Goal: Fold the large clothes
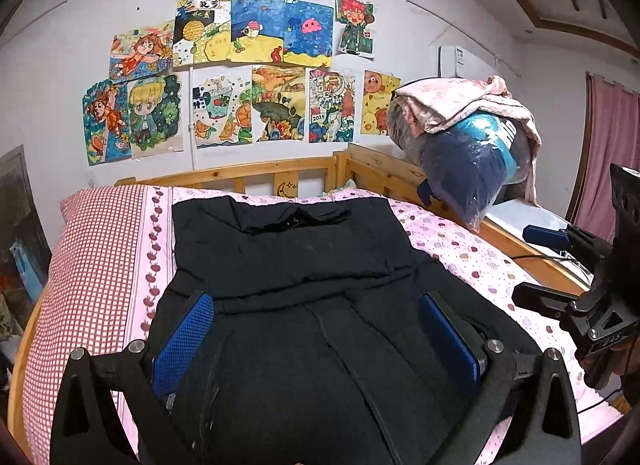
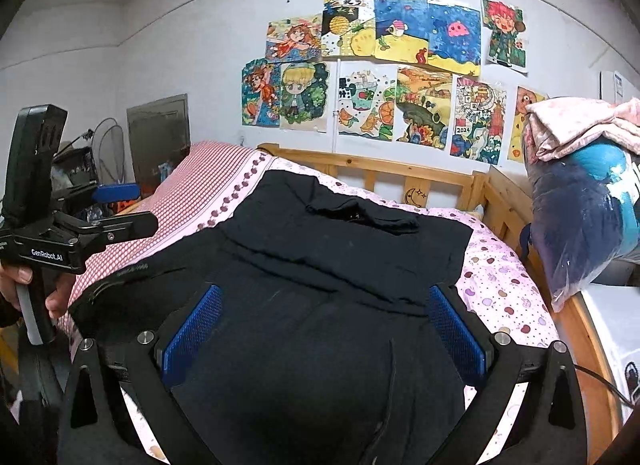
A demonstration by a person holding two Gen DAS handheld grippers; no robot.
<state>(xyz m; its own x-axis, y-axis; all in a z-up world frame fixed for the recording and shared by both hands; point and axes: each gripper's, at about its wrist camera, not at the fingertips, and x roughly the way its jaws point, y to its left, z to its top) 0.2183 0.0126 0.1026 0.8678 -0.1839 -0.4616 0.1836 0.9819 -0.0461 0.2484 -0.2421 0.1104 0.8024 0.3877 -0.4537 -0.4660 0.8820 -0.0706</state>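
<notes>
Both claws spread and empty over a black garment (image 1: 296,265) laid out on the bed (image 1: 472,253).

The left gripper (image 1: 316,329) and right gripper (image 2: 324,325) hover with pads wide apart, gripping nothing; the garment fills the centre of both frames on the pink sheet. It looks soft, limp and fairly thick, likely to sag and slide when lifted, so corners or side seams seem the best holds. Its near hem is cut off by the lower frame edge, and folds barely show in the dark cloth.
</notes>
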